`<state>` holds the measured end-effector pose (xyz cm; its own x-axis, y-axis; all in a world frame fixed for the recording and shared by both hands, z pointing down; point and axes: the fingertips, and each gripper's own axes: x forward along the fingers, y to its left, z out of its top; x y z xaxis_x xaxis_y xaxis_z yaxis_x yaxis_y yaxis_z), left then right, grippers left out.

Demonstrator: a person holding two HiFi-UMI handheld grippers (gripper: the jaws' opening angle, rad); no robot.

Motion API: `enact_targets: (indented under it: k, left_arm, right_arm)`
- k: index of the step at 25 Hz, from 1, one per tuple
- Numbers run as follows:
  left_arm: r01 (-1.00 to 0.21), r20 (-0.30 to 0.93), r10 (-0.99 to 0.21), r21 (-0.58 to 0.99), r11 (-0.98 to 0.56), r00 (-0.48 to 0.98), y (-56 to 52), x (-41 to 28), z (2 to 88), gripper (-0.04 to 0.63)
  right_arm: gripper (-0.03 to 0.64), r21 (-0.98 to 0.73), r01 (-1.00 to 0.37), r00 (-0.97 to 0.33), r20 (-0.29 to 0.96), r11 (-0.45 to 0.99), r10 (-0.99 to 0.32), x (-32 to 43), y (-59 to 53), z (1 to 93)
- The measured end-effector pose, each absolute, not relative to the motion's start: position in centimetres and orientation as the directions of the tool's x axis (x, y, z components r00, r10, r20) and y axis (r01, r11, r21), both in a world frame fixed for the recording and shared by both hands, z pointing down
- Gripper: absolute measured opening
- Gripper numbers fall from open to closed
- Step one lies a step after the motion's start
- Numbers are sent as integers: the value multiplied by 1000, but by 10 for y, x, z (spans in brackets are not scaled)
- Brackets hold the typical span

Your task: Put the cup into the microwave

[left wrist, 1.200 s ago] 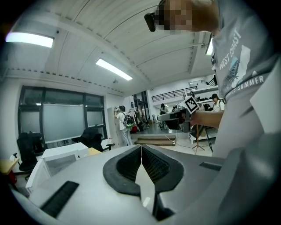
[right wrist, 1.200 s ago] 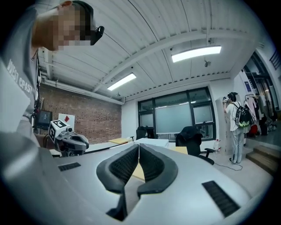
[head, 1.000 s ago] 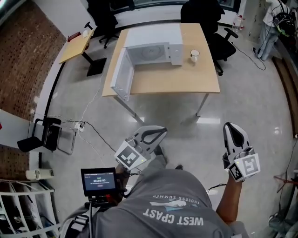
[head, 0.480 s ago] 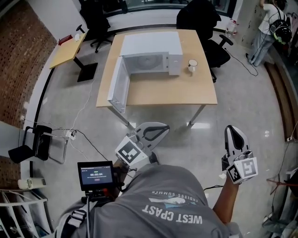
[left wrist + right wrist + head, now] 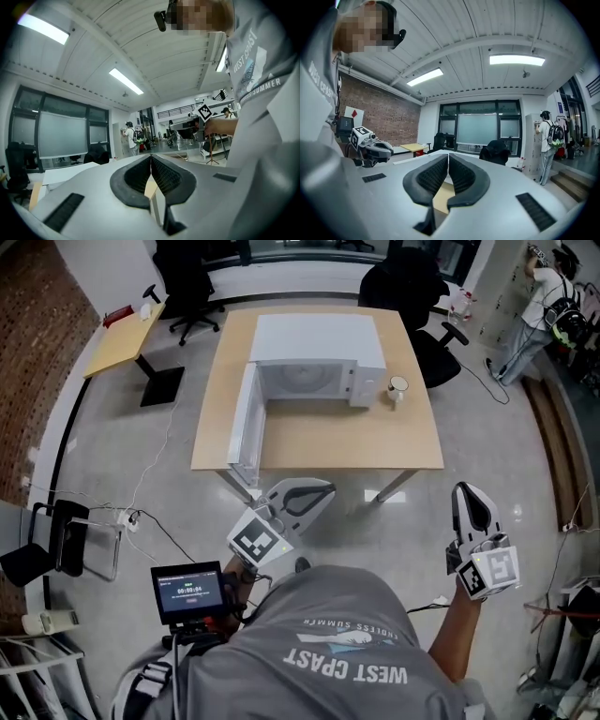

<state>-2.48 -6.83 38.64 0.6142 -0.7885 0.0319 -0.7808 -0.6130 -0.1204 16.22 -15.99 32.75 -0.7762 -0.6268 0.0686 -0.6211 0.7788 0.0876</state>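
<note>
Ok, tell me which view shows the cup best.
The head view: the cup stands in plain sight on the table, just right of the open microwave. Neither the left nor the right gripper view shows the cup at all; both look out across the room.

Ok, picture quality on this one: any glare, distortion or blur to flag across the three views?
Head view: sharp and evenly lit, fisheye curvature toward the borders, bright reflections on the glossy floor just in front of the table. Left gripper view: heavy fisheye, black corners, ceiling light blown out. Right gripper view: same dark vignette, ceiling light blown out, background fairly sharp.
</note>
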Motion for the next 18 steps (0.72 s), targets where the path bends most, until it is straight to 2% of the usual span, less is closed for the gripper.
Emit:
enact_targets:
  k: [6, 18]
  left_arm:
    - [-820, -17, -822, -88, -565, 569, -70, -72, 383, 21]
    - [-887, 56, -889, -72, -457, 454, -89, -123, 401, 21]
  right_arm:
    - [20, 128, -590, -791, 107, 797, -602, 116, -176, 325]
    - [20, 82, -552, -820, 124, 830, -558, 71, -262, 350]
